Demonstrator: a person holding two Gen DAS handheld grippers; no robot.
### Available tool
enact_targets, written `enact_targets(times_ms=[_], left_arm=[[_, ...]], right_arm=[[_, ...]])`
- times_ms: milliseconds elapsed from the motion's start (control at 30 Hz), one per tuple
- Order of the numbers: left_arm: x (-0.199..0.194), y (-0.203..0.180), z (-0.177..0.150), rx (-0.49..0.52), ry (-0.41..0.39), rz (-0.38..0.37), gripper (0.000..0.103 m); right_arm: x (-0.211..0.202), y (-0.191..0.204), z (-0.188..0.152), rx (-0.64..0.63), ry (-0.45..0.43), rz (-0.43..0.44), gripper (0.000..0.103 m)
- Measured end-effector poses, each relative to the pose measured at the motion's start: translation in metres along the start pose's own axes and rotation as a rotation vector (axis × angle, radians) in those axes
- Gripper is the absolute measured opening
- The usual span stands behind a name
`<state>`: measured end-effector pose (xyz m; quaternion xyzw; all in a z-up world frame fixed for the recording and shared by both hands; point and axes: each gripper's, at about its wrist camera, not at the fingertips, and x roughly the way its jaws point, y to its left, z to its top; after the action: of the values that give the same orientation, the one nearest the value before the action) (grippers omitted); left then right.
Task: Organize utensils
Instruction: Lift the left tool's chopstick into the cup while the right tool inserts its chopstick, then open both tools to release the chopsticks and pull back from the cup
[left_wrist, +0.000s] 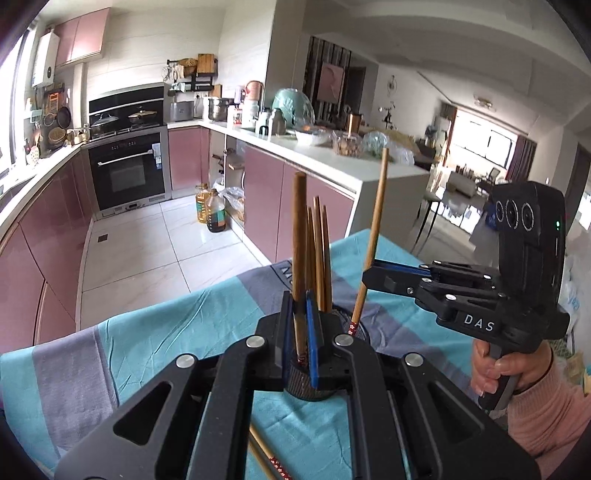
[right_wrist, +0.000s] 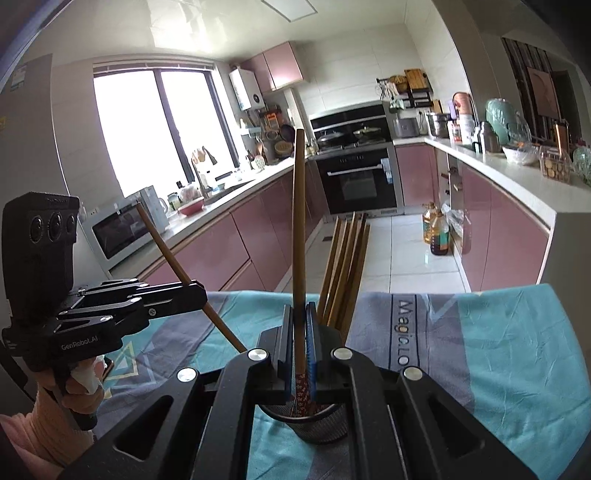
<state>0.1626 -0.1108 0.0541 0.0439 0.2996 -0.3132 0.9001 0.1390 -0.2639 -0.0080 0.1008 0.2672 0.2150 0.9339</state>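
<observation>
Left wrist view: left gripper (left_wrist: 301, 328) jaws clamp a chopstick (left_wrist: 298, 258) upright over the holder (left_wrist: 306, 384). Right gripper (left_wrist: 369, 275) jaws pinch another chopstick (left_wrist: 373, 236) just right of the holder, which stands on the tabletop (left_wrist: 155, 332) with more chopsticks (left_wrist: 319, 254).

Holder (right_wrist: 317, 421) on tablecloth (right_wrist: 498, 332); chopstick bundle (right_wrist: 343, 273) inside; loose chopsticks (left_wrist: 266, 458) on cloth beside holder.

Left wrist view: rides the left claw (left_wrist: 300, 325), close over the tabletop (left_wrist: 155, 332), facing the oven.
Right wrist view: rides the right claw (right_wrist: 300, 332), equally close, facing the window.
Shared: mesh cup (right_wrist: 314, 424), tabletop, oven.
</observation>
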Motion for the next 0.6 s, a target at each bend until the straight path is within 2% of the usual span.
enact_targets(times_ms=[300,433,600], left_arm=[[0.02,-0.002,0.004,0.031,0.087,-0.008,0.008],[0.038,0.0,0.01,0.043,0.12,0.015,0.009],[0.05,0.004,0.011,0.019,0.132,0.004,0.009]], right_arm=[[0.019,-0.012,-0.01,0.046,0.074,-0.016,0.006],[0.024,-0.014,-0.012,0.054,0.085,-0.027,0.006],[0.027,-0.017,-0.013,0.076,0.084,-0.035,0.008]])
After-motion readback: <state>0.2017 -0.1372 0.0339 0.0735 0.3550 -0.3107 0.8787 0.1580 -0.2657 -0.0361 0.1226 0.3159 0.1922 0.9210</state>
